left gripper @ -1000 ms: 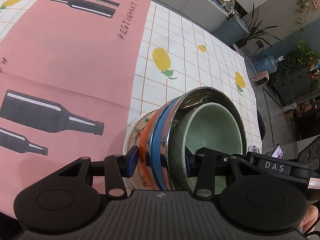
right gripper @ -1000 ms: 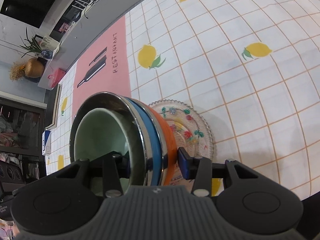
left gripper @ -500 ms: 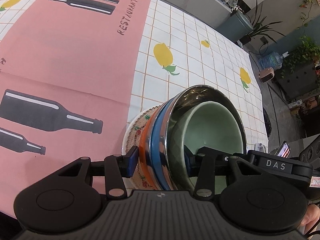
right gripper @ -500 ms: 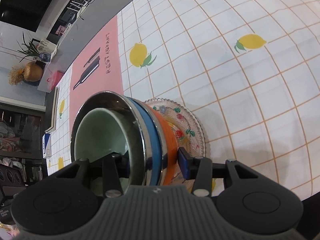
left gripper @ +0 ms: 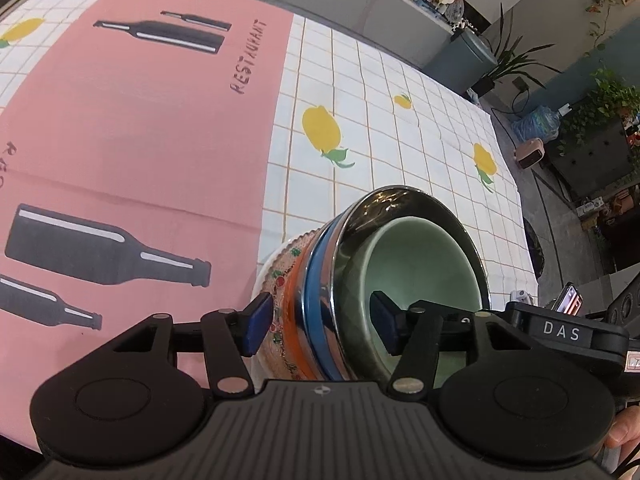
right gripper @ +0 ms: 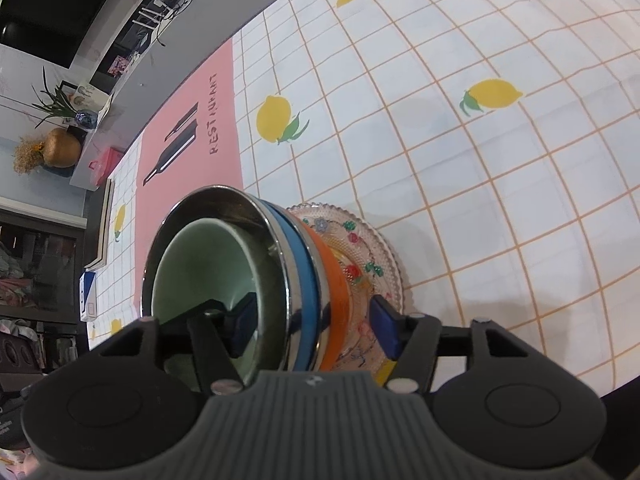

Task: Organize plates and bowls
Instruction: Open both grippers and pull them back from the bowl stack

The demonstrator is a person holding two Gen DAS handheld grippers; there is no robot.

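A nested stack stands on the tablecloth: a glass floral plate point(left gripper: 280, 260) at the bottom, then an orange dish point(left gripper: 294, 292), a blue bowl point(left gripper: 316, 280), a steel bowl point(left gripper: 400, 200) and a pale green bowl point(left gripper: 424, 264) inside it. My left gripper point(left gripper: 320, 328) straddles the stack's near wall, one pad outside by the plate, the other inside the green bowl. Its jaws are opening and the pads stand off the walls. My right gripper point(right gripper: 312, 330) straddles the opposite wall of the steel bowl point(right gripper: 224, 196) and orange dish point(right gripper: 332, 276). It is also opening, pads clear.
A pink placemat point(left gripper: 140, 120) with printed bottles lies left of the stack on the lemon-checked tablecloth point(left gripper: 400, 140). The right gripper's black body marked DAS point(left gripper: 560, 332) sits just beyond the stack. The table's edge runs along the right, with floor and potted plants point(left gripper: 608, 96) past it.
Both grippers' jaws have widened, and their pads have come off the stack's walls. The stack stays where it was, and neither hand has shifted.
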